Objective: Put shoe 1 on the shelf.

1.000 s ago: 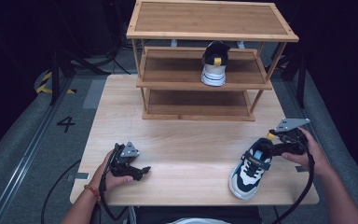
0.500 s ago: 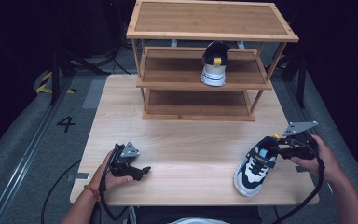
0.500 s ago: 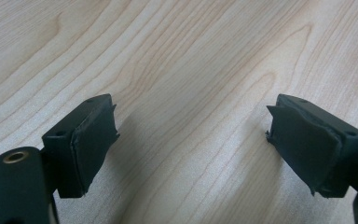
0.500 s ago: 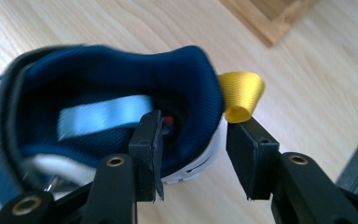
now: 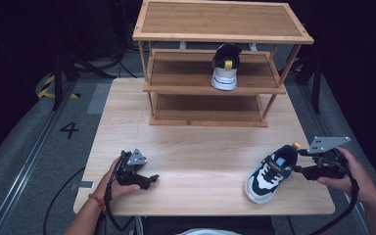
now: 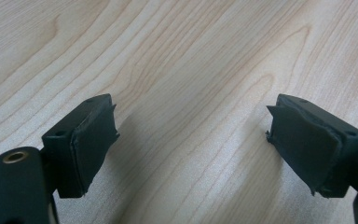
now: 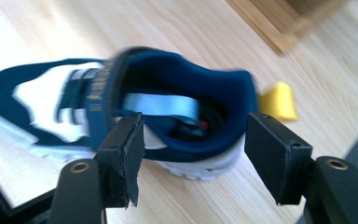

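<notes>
The navy and white sneaker (image 5: 270,172) lies near the front right corner of the bench (image 5: 205,147), toe toward us and heel, with its yellow pull tab (image 7: 276,106), toward the right tool (image 5: 307,161). In the right gripper view the jaws have just been opening and now stand apart on either side of the heel collar; the left pad (image 7: 133,144) looks to be at the collar's side, but the blur keeps us from telling whether it touches, and the right pad stands clear. We judge the step in hand to be taking hold of the shoe at the heel, likely to carry it to the rack (image 5: 220,63). To do it well, we should square the jaws across the collar, set one pad inside the opening and one outside on the firm heel wall, and close until the shoe no longer swings. The left tool (image 5: 144,178) rests low over bare wood at the front left, jaws wide apart with nothing between them. The matching sneaker (image 5: 225,66) already sits on the middle shelf, right of centre, so we should aim beside it. The top shelf overhangs that level and the right upright stands close to the path, so a low, level approach seems safest.
</notes>
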Demonstrator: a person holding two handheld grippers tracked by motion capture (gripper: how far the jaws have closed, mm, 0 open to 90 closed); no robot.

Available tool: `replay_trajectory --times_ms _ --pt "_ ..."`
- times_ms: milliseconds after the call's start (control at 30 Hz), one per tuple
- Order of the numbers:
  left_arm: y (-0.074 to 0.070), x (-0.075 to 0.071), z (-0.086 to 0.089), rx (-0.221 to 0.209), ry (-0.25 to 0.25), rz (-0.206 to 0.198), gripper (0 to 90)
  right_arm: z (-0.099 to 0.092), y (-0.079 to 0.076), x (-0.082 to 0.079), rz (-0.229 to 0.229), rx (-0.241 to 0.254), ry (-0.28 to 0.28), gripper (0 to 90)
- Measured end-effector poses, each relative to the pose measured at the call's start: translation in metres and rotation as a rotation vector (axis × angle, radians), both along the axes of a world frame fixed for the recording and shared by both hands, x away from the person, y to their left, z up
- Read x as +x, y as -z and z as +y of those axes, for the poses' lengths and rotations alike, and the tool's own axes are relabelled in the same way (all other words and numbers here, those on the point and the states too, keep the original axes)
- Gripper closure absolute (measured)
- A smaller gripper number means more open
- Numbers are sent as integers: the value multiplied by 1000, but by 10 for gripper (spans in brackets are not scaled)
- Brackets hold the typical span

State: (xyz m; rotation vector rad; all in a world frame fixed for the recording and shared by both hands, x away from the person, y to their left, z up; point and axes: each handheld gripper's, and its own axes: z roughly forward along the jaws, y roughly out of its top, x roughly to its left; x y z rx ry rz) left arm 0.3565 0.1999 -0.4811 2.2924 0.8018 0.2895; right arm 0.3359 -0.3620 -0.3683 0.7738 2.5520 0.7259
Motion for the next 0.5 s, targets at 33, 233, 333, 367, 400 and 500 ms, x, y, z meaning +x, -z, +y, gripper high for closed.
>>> replay_trajectory --times_ms 33,233,333,367,400,500 --pt "0 0 0 -1 0 1 148 3 0 -3 4 -5 -39 405" --pt "0 0 0 -2 -1 -1 148 21 12 -7 70 -126 -167 419" --pt "0 0 0 -1 0 -2 148 23 21 1 79 -153 -164 409" --pt "0 0 0 -1 0 -2 148 24 23 3 90 -138 -175 414" --pt "0 0 0 -1 1 -2 148 25 25 4 90 -138 -182 429" --pt "0 0 0 -2 3 -3 148 30 24 4 99 -166 -201 479"
